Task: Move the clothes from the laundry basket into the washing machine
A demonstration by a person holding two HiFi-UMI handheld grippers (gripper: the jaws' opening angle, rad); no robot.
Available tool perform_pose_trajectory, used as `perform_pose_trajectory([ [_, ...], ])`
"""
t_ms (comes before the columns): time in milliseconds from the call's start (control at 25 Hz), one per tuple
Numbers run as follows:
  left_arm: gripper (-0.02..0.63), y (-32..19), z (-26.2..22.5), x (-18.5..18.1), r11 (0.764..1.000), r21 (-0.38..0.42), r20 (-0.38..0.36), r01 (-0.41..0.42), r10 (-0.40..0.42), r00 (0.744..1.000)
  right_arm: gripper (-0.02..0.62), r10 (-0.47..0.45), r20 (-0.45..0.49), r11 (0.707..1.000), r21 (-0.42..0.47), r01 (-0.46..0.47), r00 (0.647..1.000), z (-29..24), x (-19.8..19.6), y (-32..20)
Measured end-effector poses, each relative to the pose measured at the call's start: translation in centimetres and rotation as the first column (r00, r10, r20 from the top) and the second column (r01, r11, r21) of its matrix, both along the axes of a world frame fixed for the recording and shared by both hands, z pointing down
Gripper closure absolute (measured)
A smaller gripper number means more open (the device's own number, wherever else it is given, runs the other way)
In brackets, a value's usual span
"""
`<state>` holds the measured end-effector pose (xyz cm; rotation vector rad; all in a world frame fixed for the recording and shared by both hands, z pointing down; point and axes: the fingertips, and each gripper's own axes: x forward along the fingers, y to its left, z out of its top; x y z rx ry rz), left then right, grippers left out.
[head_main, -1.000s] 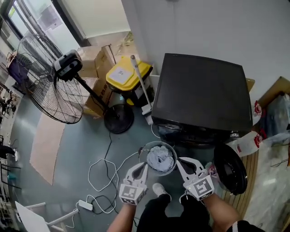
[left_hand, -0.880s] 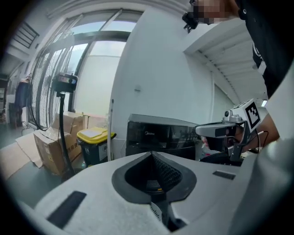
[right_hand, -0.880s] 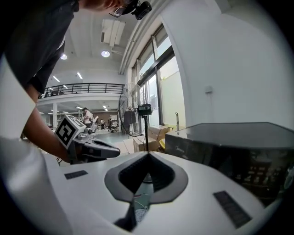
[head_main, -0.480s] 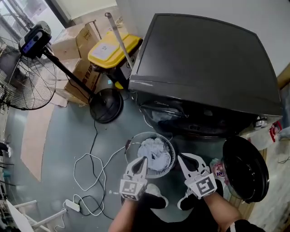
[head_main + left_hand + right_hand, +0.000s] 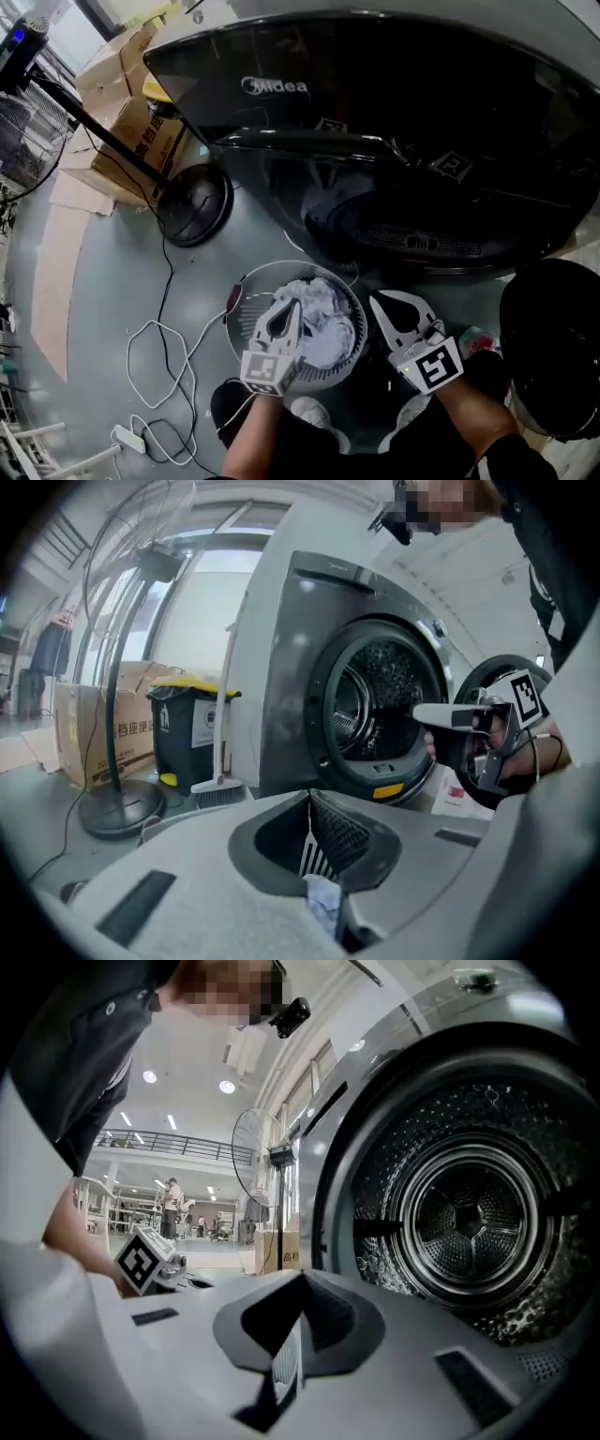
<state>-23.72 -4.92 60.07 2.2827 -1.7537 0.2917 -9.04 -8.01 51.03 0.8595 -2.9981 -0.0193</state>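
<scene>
Jaws of the left gripper [image 5: 309, 795] are pressed together tip to tip. Through the slit behind them show the slats of the laundry basket [image 5: 242, 286] and a scrap of pale cloth. In the head view this gripper hangs over the clothes [image 5: 319, 302] — a white and pale blue heap filling the round basket, which stands on the floor just in front of the washing machine [image 5: 375, 122]. The right gripper [image 5: 301, 1277] has its jaws together as well, gripping nothing. It is just beside the basket's right rim and looks into the steel drum [image 5: 473, 1218]. The round door [image 5: 553, 352] hangs open at the right. A fan stand's base [image 5: 192, 202] and cardboard boxes [image 5: 131, 131] stand to the left.
</scene>
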Motion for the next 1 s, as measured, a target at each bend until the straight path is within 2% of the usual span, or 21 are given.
perform_pose_trajectory([
  [160,0.598,0.2,2.8,-0.4,0.996,-0.087,0.023,0.031,-0.029,0.999,0.588,-0.001,0.015,0.998,-0.067,0.002,1.000,1.7,-0.1,0.0],
  [280,0.598,1.1,4.2,-0.4,0.989,-0.146,0.038,0.026,-0.021,0.999,0.588,-0.031,0.007,0.999,-0.019,0.031,0.999,1.4,-0.4,0.3],
  [360,0.590,1.3,5.5,0.0,0.979,-0.202,0.010,-0.009,0.012,1.000,0.588,-0.048,0.001,0.999,-0.011,0.048,0.999,1.7,-0.5,0.3],
  [440,0.359,1.1,7.1,0.8,0.960,-0.271,-0.018,-0.071,0.069,0.997,0.588,-0.056,0.011,0.998,-0.033,0.056,0.998,2.3,-0.5,0.0],
  [480,0.309,1.1,7.9,1.2,0.946,-0.305,-0.012,-0.107,0.108,0.994,0.588,-0.056,0.024,0.997,-0.053,0.057,0.998,2.4,-0.5,-0.1],
  [560,0.254,1.6,9.1,1.8,0.911,-0.369,0.041,-0.183,0.213,0.976,0.588,-0.058,0.030,0.994,-0.086,0.061,0.998,2.3,-0.4,-0.2],
  [600,0.217,2.0,9.6,2.1,0.888,-0.401,0.078,-0.224,0.276,0.958,0.588,-0.061,0.025,0.993,-0.096,0.063,0.998,2.3,-0.3,-0.1],
  [680,0.151,2.9,10.7,2.6,0.831,-0.463,0.128,-0.310,0.408,0.904,0.588,-0.070,0.013,0.992,-0.107,0.071,0.997,2.5,-0.1,0.1],
  [800,0.064,4.6,13.4,3.4,0.717,-0.560,0.175,-0.415,0.593,0.786,0.588,-0.089,-0.008,0.989,-0.120,0.087,0.996,3.2,-0.1,0.5],
  [880,0.043,5.7,15.7,3.8,0.644,-0.621,0.184,-0.447,0.674,0.716,0.588,-0.094,-0.008,0.987,-0.131,0.092,0.996,3.3,-0.2,0.6],
  [1000,0.041,6.0,19.0,3.8,0.578,-0.684,0.213,-0.444,0.741,0.636,0.588,-0.089,-0.011,0.987,-0.139,0.087,0.996,3.4,-0.3,1.0],
])
